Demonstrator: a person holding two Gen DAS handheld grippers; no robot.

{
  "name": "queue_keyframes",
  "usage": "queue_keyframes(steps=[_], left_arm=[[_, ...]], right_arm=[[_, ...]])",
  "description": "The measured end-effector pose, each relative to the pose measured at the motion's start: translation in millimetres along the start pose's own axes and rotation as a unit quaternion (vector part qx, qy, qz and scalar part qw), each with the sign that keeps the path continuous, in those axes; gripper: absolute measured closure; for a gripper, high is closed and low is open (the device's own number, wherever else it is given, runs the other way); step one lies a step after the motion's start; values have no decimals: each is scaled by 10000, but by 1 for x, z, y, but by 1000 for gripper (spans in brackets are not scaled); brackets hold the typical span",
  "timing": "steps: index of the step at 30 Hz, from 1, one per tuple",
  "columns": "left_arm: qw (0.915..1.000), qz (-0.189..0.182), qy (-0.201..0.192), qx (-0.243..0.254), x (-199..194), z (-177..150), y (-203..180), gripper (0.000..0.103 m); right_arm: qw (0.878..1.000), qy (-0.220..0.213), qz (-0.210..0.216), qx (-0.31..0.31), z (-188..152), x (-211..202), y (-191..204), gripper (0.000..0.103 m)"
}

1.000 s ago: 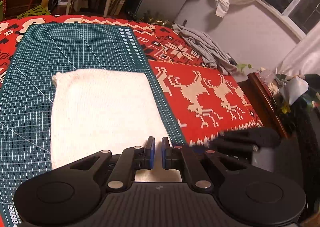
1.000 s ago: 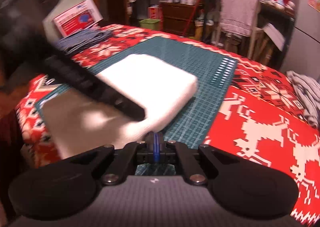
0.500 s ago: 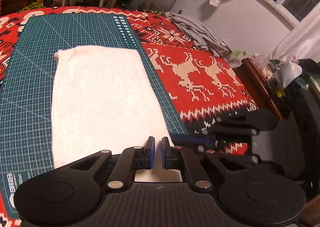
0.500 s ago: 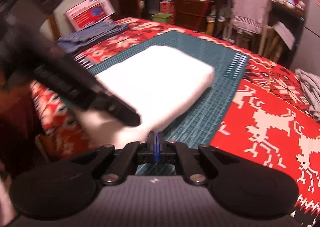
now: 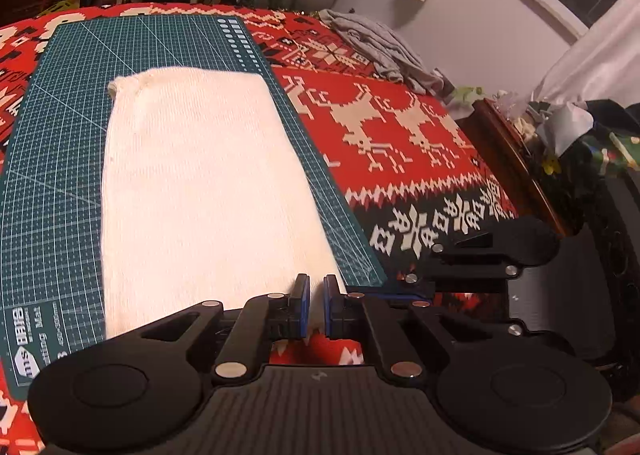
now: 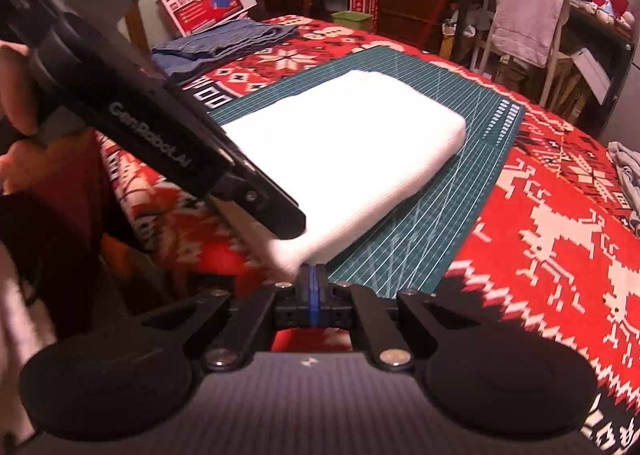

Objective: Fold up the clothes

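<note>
With both grippers pinching the sweater [image 5: 200, 191] at the mat [image 5: 48, 175] edge:
Left gripper [image 5: 316, 309] and right gripper [image 6: 313, 287] are clamped on cloth; uneven pulling could skew the fold.

A folded white knit garment [image 5: 200, 191] lies on a green gridded cutting mat [image 5: 52, 183], which lies on the red patterned tablecloth [image 5: 400, 143] covering the worktop. A crumpled grey garment [image 5: 376, 43] lies to the mat's right, folded blue denim clothes [image 6: 224, 43] to its left. Both claws sit at the garment's near edge.
</note>
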State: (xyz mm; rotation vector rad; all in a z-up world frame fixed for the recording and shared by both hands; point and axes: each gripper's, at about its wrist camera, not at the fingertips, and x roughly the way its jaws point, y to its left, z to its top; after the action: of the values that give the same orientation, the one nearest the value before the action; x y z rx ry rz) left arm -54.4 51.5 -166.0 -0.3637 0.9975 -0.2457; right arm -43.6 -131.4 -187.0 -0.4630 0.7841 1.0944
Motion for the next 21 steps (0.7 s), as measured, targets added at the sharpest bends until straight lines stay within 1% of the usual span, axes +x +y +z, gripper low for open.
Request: queue_keyframes(steps=[5, 7, 10, 14, 16, 18, 21], left_arm=[[9999, -100, 40, -33, -4, -6, 0, 98], [9999, -148, 29, -23, -7, -7, 0, 98], [9997, -250, 14, 14, -11, -8, -1, 98], [9992, -377, -32, 89, -17, -7, -1, 98], [9990, -419, -65, 127, -20, -5, -1, 98], [9988, -437, -114, 166, -23, -2, 0, 98], [9986, -430, -203, 217, -30, 1, 1, 98]], right_arm=[[9993, 6, -303, 200, 1, 1, 1, 101], [9995, 13, -232, 218, 1, 1, 4, 101], [9991, 43, -301, 307, 0, -3, 10, 101], [9965, -8, -407, 724, -1, -9, 18, 101], [9944, -12, -534, 917, -2, -9, 25, 100], [9921, -2, -584, 1113, -5, -10, 31, 97], [9892, 6, -646, 1313, -7, -8, 38, 97]])
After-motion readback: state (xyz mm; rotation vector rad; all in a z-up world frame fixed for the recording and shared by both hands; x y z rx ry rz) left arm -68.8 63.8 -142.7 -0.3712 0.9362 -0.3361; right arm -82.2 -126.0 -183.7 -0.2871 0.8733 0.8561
